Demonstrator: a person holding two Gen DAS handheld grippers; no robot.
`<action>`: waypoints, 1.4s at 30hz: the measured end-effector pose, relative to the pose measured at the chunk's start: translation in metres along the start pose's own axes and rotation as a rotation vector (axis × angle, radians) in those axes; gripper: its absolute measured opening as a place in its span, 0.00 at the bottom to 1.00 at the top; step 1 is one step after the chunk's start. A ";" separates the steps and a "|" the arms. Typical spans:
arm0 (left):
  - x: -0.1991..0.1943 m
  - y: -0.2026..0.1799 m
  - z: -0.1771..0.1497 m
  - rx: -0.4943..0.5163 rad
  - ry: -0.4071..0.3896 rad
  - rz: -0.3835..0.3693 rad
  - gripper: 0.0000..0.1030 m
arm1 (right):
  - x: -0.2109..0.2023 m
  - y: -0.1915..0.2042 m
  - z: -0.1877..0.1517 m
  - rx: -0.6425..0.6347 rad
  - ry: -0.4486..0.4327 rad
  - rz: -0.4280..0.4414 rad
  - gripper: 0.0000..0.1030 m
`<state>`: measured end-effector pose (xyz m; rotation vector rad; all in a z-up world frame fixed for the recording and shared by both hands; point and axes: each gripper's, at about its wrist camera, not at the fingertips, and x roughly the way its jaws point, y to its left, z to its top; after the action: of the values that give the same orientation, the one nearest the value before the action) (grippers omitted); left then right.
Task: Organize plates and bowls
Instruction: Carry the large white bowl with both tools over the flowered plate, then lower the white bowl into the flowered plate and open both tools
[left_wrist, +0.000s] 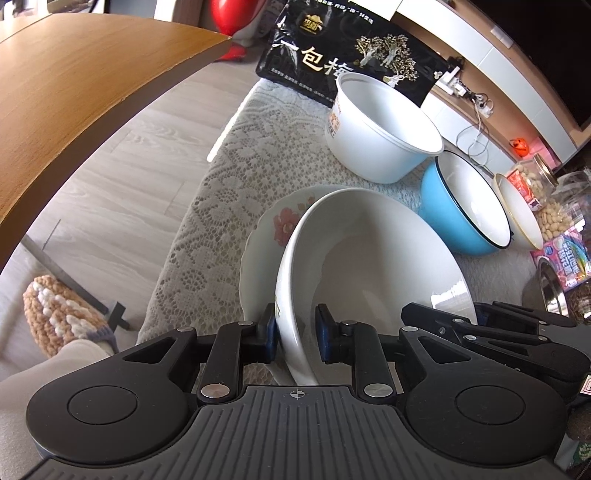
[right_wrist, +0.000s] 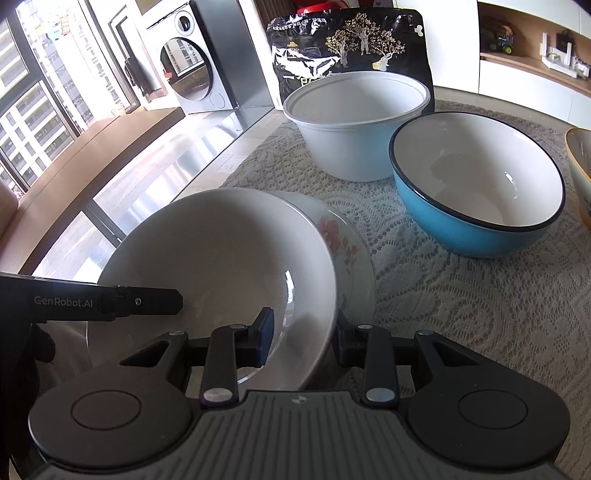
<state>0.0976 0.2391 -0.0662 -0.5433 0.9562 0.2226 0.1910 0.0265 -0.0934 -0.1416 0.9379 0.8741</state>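
Observation:
A white bowl sits tilted on a floral plate on the lace cloth. My left gripper straddles the bowl's near rim, one finger outside and one inside, with a small gap on the inner side. My right gripper straddles the bowl's opposite rim in the same way, pads close to the wall. Behind stand a white plastic bowl, a blue bowl and a yellow-rimmed dish.
A black snack bag stands at the back of the cloth-covered table. A jar of nuts and packets lie to the right. A wooden tabletop lies left, across a floor gap.

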 end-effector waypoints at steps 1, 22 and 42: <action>0.000 0.000 0.000 0.003 0.001 0.000 0.22 | -0.001 0.000 0.000 -0.001 0.000 -0.001 0.31; 0.011 -0.005 0.019 0.080 0.041 0.015 0.25 | -0.002 0.003 0.003 -0.028 -0.012 -0.062 0.21; -0.010 0.000 0.023 0.127 -0.005 0.023 0.20 | -0.012 0.006 0.000 -0.062 -0.030 -0.078 0.20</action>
<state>0.1077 0.2520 -0.0475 -0.4154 0.9651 0.1820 0.1837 0.0233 -0.0833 -0.2168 0.8720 0.8311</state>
